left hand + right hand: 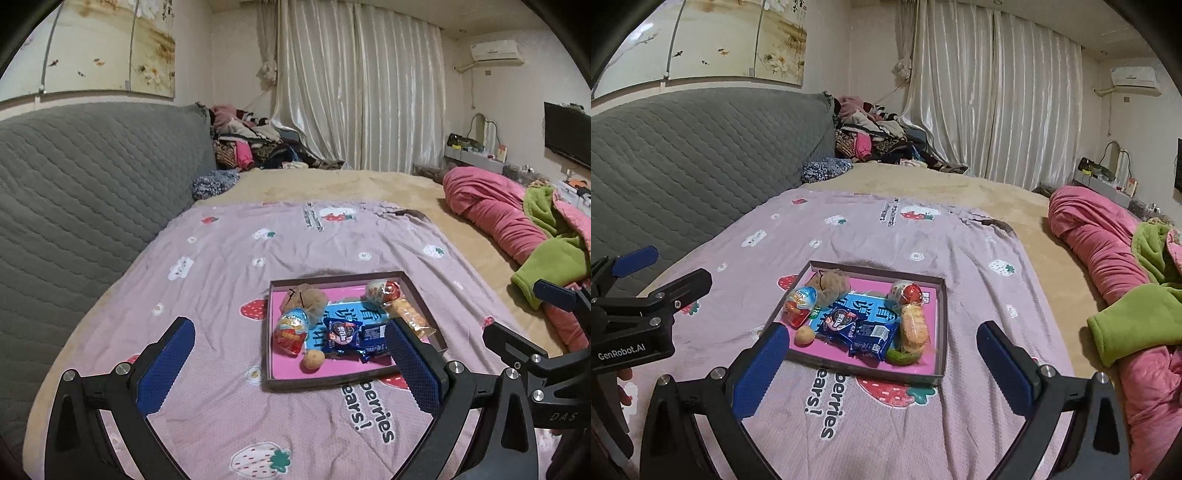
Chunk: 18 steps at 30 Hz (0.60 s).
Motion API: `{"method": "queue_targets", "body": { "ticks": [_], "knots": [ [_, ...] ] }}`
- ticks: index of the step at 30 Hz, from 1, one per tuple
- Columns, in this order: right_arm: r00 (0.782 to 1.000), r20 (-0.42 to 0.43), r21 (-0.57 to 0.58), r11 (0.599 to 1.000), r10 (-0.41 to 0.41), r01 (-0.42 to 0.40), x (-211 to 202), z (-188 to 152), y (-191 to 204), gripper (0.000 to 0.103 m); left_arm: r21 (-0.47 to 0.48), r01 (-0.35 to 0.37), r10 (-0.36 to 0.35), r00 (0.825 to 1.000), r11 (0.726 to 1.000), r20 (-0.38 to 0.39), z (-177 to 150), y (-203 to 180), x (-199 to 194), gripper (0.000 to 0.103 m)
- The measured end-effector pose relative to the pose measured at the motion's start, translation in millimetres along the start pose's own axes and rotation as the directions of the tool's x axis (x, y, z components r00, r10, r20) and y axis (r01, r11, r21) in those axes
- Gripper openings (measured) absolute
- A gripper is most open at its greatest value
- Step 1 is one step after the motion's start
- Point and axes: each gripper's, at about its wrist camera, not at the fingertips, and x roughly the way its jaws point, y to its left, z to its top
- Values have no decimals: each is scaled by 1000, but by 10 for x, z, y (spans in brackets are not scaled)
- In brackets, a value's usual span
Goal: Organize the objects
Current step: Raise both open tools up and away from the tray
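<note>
A shallow brown tray (pixel 354 379) (pixel 943 321) with a pink floor lies on the pink strawberry sheet. In it are two foil egg toys (pixel 290 330) (pixel 907 291), a brown walnut-like lump (pixel 303 297), two blue cookie packs (pixel 857 328), a wrapped biscuit pack (pixel 914 328), a small tan ball (pixel 313 360) and a green piece (pixel 901 356). My left gripper (pixel 288 365) is open and empty, above the sheet in front of the tray. My right gripper (pixel 882 367) is open and empty, just short of the tray's near edge.
A grey quilted headboard (pixel 74 192) runs along the left. Pink and green bedding (pixel 1126 295) is heaped at the right. A clothes pile (pixel 255 144) lies at the far end before the curtains. Each gripper shows at the edge of the other's view.
</note>
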Motion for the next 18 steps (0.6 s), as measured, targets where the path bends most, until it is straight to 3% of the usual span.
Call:
{"method": "queue_targets", "body": {
  "ticks": [18],
  "knots": [
    [1000, -14, 0, 1000, -12, 12, -470, -358, 63, 103, 4, -9, 9, 997, 1000, -73, -441, -61, -305, 102]
  ]
}}
